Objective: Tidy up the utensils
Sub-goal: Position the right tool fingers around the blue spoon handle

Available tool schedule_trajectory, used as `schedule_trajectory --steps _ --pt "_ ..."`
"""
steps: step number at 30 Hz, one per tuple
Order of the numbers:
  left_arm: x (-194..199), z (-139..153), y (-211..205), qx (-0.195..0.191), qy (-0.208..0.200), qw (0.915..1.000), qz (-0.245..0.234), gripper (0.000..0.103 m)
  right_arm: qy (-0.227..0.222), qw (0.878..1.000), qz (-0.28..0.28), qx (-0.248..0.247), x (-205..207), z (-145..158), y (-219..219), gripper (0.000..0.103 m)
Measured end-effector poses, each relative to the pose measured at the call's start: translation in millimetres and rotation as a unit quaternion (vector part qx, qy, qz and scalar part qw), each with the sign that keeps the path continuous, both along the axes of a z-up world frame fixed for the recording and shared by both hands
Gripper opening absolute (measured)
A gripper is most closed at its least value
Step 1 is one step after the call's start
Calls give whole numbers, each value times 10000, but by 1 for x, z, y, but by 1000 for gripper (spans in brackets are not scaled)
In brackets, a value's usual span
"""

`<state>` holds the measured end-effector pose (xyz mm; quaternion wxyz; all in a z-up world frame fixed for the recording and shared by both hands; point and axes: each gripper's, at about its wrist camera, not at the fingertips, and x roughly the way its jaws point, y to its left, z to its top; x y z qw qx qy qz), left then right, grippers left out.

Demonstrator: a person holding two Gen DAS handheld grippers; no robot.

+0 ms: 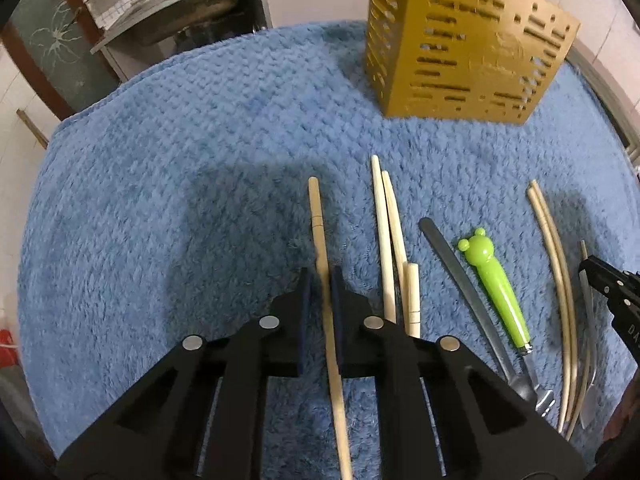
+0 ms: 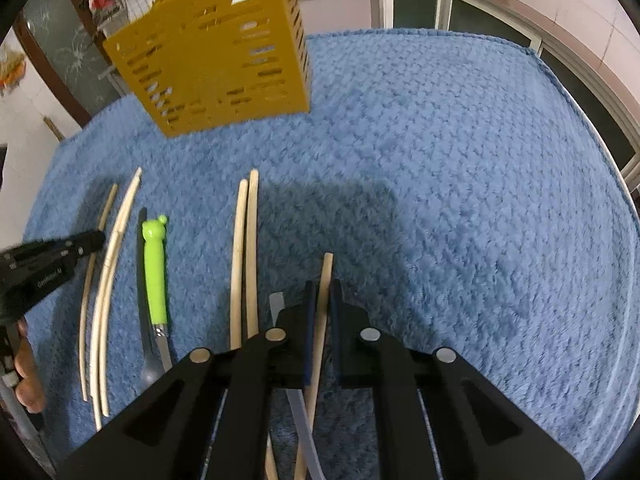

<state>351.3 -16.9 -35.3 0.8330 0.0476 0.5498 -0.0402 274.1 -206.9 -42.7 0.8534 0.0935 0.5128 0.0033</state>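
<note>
Grippers both clenching, left gripper [image 1: 320, 286] pinching one chopstick [image 1: 318, 220], right gripper [image 2: 323, 300] pinching another chopstick [image 2: 325, 276], yellow holder [image 2: 216, 52] standing near blue towel's [image 2: 440, 160] far edge.

A home kitchen: steel sink [image 1: 180, 12], tiled walls, and cabinets [image 2: 416, 8] under a countertop.

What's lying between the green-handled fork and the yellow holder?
Nothing: in the left wrist view only bare blue towel separates the green-handled fork from the yellow holder.

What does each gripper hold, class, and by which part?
The left gripper is shut on a chopstick, partway along its shaft. The right gripper is shut on another chopstick, just below its far end.
</note>
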Motion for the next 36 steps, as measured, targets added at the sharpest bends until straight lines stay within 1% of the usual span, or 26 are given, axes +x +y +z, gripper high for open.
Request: schedule_trajectory --steps 3,4,5,7,10,12,14,15,19,21,24,25,29,33,36 --pt "-11 14 6 -193 -307 9993 51 8 -382 9993 36 -30 -3 15 0 7" --pt "-14 19 8 -273 -416 9987 86 2 -518 9986 45 -66 -4 19 0 7" --pt "-15 23 10 -340 -501 9981 98 0 -700 9975 57 -117 -5 25 2 7" --pt "-18 36 9 -531 -794 9954 62 0 -935 9956 64 -65 -7 35 2 6" --pt "-22 50 3 -583 -966 9936 -95 0 -1105 9938 85 -55 -6 45 2 6" --pt "-22 54 2 -592 -979 9933 -161 0 -1164 9932 88 8 -3 49 0 6" --pt "-19 52 2 -615 -849 9943 -193 0 -1118 9936 143 20 0 50 0 6" --pt "-19 50 2 -590 -806 9949 -172 0 -1016 9947 179 23 3 46 1 6" --pt "-4 23 9 -573 -297 9979 -83 0 -679 9975 212 43 11 26 2 6" --pt "1 11 12 -484 -184 9987 -36 0 -516 9984 196 124 15 16 -1 6" --pt "4 3 13 -505 -75 9987 -36 1 -321 9993 208 31 17 6 -1 6" --pt "5 2 13 -501 -58 9987 -37 4 -281 9994 198 20 18 4 -1 6" --pt "8 -3 9 -499 37 9987 -120 8 -180 9997 156 -23 20 -2 -2 7" --pt "10 -5 9 -555 89 9983 -162 21 -53 9998 182 -15 22 -10 0 7" --pt "11 -6 5 -546 124 9983 -189 23 -19 9998 194 -28 23 -13 1 7"
